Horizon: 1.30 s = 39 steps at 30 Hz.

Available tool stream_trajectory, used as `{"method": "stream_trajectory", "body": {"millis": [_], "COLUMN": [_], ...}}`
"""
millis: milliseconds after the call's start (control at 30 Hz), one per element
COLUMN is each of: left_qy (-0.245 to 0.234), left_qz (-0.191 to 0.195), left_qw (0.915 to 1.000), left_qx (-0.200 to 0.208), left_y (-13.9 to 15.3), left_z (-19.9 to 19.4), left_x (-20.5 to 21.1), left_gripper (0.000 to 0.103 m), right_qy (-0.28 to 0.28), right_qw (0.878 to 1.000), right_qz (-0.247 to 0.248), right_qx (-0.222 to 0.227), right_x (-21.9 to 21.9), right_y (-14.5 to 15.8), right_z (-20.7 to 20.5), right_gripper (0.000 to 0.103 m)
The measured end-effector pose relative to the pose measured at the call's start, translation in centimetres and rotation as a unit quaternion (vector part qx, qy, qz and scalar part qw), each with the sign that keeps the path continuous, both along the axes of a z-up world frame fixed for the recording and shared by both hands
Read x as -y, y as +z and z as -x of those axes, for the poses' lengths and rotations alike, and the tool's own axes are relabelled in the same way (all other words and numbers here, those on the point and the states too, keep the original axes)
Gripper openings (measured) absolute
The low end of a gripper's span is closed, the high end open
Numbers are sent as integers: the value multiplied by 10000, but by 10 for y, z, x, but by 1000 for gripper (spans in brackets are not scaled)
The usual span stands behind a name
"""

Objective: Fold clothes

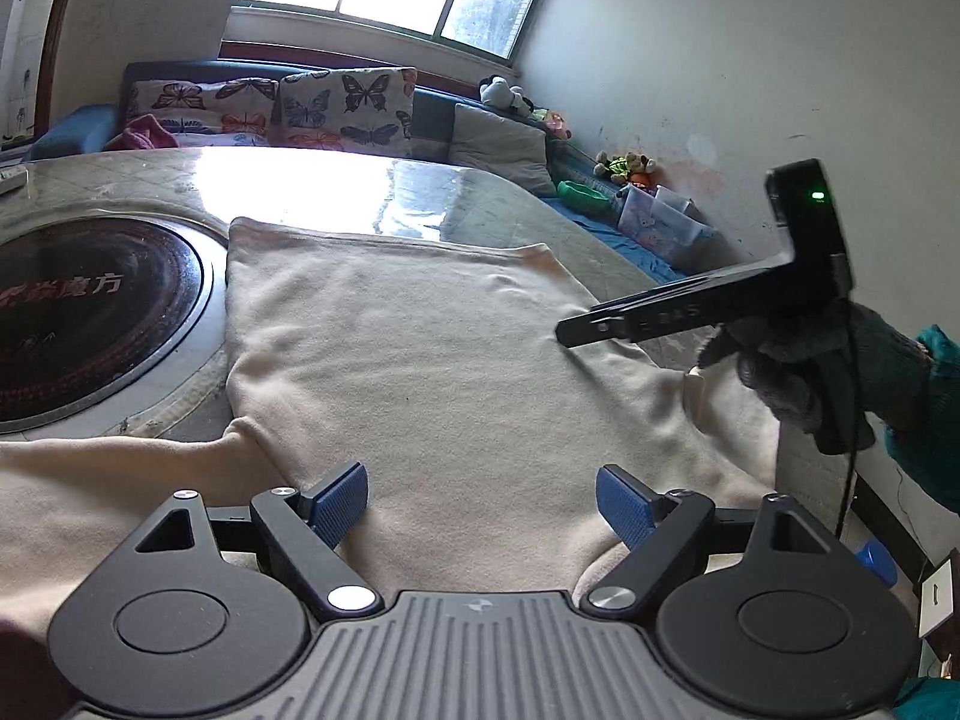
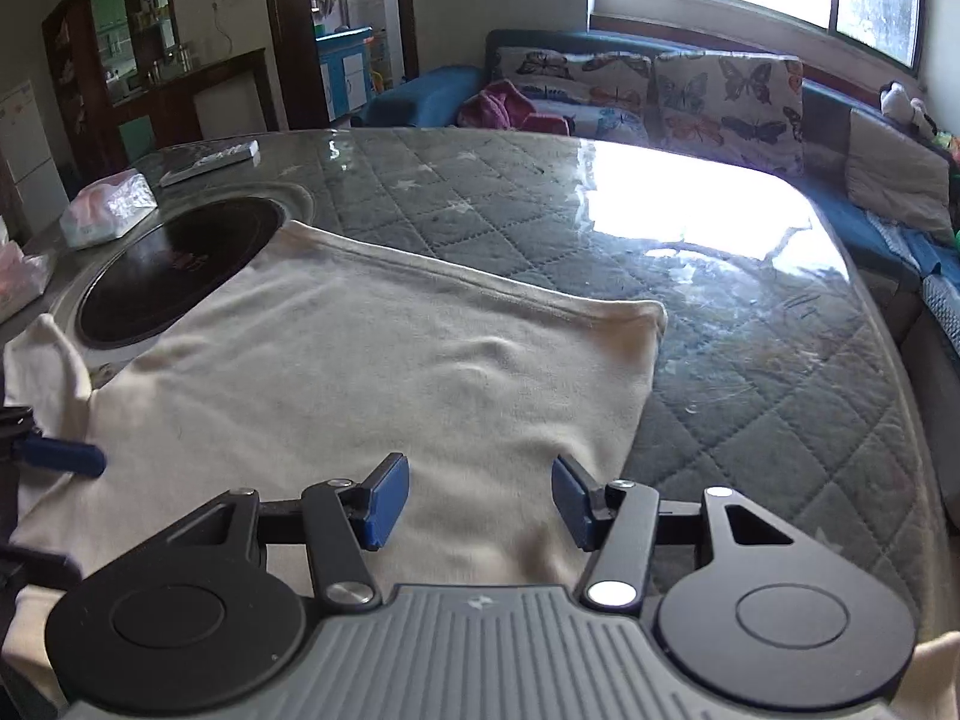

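A cream garment (image 1: pixel 420 348) lies spread flat on the table, its hem at the far side; it also shows in the right wrist view (image 2: pixel 372 372). A sleeve (image 1: pixel 90 480) runs off to the left. My left gripper (image 1: pixel 481 501) is open and empty, just above the garment's near part. My right gripper (image 2: pixel 480 501) is open and empty, above the garment near its right edge. In the left wrist view the right gripper's body (image 1: pixel 708 306) hangs over the garment's right side, held by a gloved hand (image 1: pixel 804 372). A blue fingertip (image 2: pixel 60 457) of the left gripper shows at the left of the right wrist view.
The table (image 2: pixel 750 372) has a quilted grey cover under clear plastic. A round black hotplate (image 1: pixel 78 312) is set in it, left of the garment. A tissue pack (image 2: pixel 108 210) and a remote (image 2: pixel 210 162) lie at the far left. A sofa with butterfly cushions (image 2: pixel 660 90) stands behind.
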<state>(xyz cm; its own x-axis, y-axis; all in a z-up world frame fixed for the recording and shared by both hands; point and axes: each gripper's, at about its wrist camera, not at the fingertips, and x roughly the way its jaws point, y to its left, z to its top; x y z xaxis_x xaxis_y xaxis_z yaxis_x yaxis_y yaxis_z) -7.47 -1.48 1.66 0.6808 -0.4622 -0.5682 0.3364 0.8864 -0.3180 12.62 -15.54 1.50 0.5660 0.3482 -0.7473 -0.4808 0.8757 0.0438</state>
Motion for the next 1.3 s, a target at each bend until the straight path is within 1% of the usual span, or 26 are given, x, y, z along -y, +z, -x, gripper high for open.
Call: {"method": "stream_trajectory", "body": {"millis": [67, 167, 300, 433, 767, 867, 1067, 1167, 1233, 1300], "left_qy": [-16, -27, -21, -44, -39, -37, 20, 45, 56, 78], "left_qz": [8, 18, 71, 68, 131, 124, 92, 67, 37, 19], "left_qw": [10000, 10000, 10000, 10000, 9999, 9999, 9999, 10000, 10000, 10000], "left_qx": [-7, -19, -32, -30, -69, -68, -54, -46, -39, -39], "left_y": [1, 0, 0, 0, 1, 1, 0, 0, 0, 1], "left_z": [0, 0, -1, -1, -2, -1, -1, -1, -1, -1], "left_x": [-1, -2, -3, -2, -2, -1, -4, -4, -4, -4], "left_gripper": [86, 86, 86, 87, 89, 90, 90, 90, 90, 90], "right_qy": [-18, -20, 111, 206, 482, 301, -50, -261, -282, -178], "right_qw": [10000, 10000, 9999, 9998, 9988, 9995, 9993, 9985, 9983, 9979], "right_qz": [34, -39, 111, 16, 71, 57, 326, 436, 472, 551], "right_qx": [45, 47, 26, 6, 73, 70, 178, 186, 202, 286], "right_x": [-2, -4, -13, -24, -54, -50, -35, -24, -17, -12], "right_y": [-2, 2, -2, 0, -4, -3, -1, 0, 2, 6], "right_z": [-7, -13, -23, -36, -67, -81, -92, -88, -82, -64], "right_gripper": [54, 54, 55, 55, 56, 56, 56, 56, 56, 56]}}
